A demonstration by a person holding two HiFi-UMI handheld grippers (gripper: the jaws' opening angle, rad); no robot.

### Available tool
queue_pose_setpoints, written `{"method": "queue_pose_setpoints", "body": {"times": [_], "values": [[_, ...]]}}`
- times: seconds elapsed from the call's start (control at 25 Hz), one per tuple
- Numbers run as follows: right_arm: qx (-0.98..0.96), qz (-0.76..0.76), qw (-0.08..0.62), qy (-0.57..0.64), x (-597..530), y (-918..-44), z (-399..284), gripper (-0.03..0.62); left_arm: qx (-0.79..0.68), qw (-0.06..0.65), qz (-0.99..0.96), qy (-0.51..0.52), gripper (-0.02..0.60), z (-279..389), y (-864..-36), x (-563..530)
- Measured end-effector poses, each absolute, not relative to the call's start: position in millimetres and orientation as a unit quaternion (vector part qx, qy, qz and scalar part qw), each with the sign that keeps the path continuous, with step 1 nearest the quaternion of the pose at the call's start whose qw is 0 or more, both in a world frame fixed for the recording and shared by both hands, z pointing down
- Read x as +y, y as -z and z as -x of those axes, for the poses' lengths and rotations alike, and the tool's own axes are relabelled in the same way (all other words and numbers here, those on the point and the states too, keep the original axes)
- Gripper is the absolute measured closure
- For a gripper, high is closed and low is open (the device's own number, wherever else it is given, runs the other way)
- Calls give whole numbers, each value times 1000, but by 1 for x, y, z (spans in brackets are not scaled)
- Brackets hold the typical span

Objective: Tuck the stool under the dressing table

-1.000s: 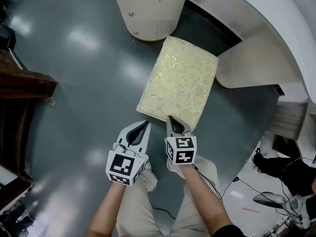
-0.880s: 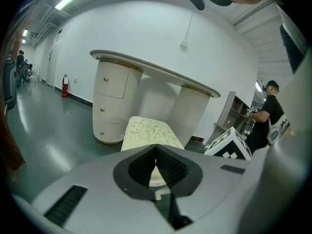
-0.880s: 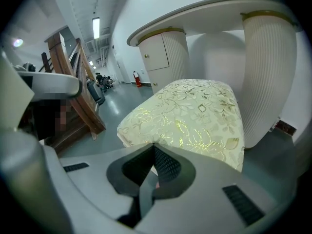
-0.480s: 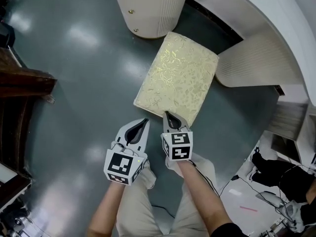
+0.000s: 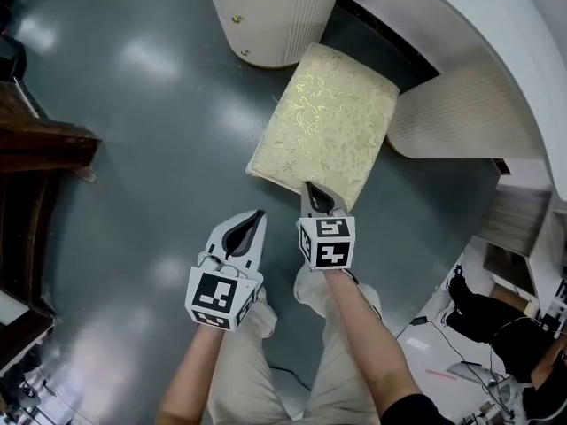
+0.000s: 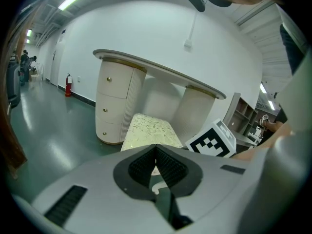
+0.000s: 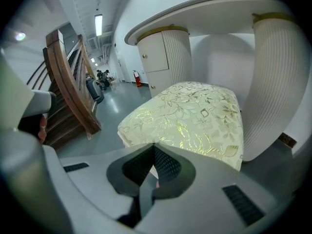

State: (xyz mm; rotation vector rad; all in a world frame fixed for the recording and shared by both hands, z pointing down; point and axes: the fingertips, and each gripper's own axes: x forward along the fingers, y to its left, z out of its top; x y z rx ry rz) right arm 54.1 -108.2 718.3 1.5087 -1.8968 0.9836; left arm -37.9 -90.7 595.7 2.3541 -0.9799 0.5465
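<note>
The cream-gold brocade stool point(image 5: 328, 127), before the white curved dressing table point(image 5: 478, 51), is touched at its near edge by the closed right gripper point(image 5: 309, 189). The left gripper point(image 5: 258, 217) is held closed, empty.

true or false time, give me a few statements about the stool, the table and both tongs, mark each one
1. The stool has a pale cushion with a gold floral pattern. True.
2. The left tongs grip the stool. False: they are shut on nothing, over the floor beside the stool's near corner.
3. The right tongs are shut, tips at the stool's near edge. True.
4. The stool sits fully under the dressing table. False: most of it still stands out in front.
</note>
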Motion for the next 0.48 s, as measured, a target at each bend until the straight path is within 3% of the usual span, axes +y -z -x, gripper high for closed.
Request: {"method": "queue_pose_setpoints", "body": {"times": [0.48], "values": [[-712,-558,267,-332,-109,-719,-57,585,-386,263,-862,-196,569,49,-603,-64]]}}
